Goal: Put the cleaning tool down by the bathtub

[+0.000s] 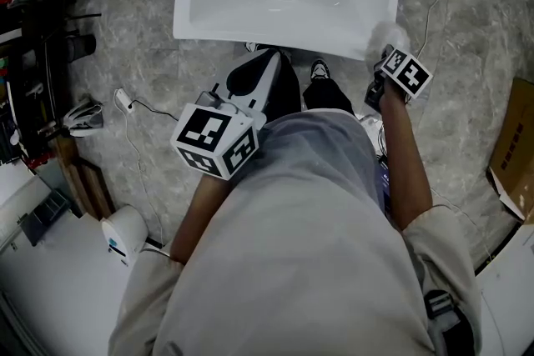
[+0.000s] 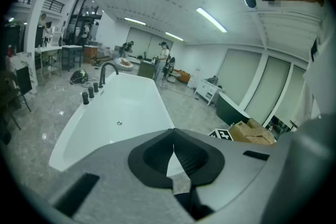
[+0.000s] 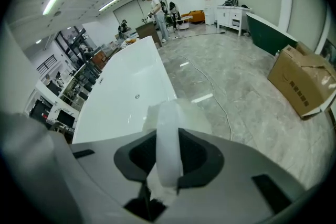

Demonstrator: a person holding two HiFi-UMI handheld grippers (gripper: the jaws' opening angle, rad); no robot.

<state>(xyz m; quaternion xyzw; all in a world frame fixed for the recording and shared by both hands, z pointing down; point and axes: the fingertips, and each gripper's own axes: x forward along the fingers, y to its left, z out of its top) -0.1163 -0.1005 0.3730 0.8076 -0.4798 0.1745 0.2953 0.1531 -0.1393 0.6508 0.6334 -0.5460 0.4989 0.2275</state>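
Cleaning tool (image 3: 169, 128), a pale, soft-looking pad with a thin looped handle, is pinched by that handle in the right gripper (image 3: 168, 157), which holds it at the near corner of the bathtub (image 3: 126, 97). It looks light, limp and hard to break, and the handle seems the sensible hold. The left gripper (image 2: 174, 153) has its jaws together on nothing.

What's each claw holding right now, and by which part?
The right claw grips the cleaning tool by its arched white handle. The left claw is shut on nothing.
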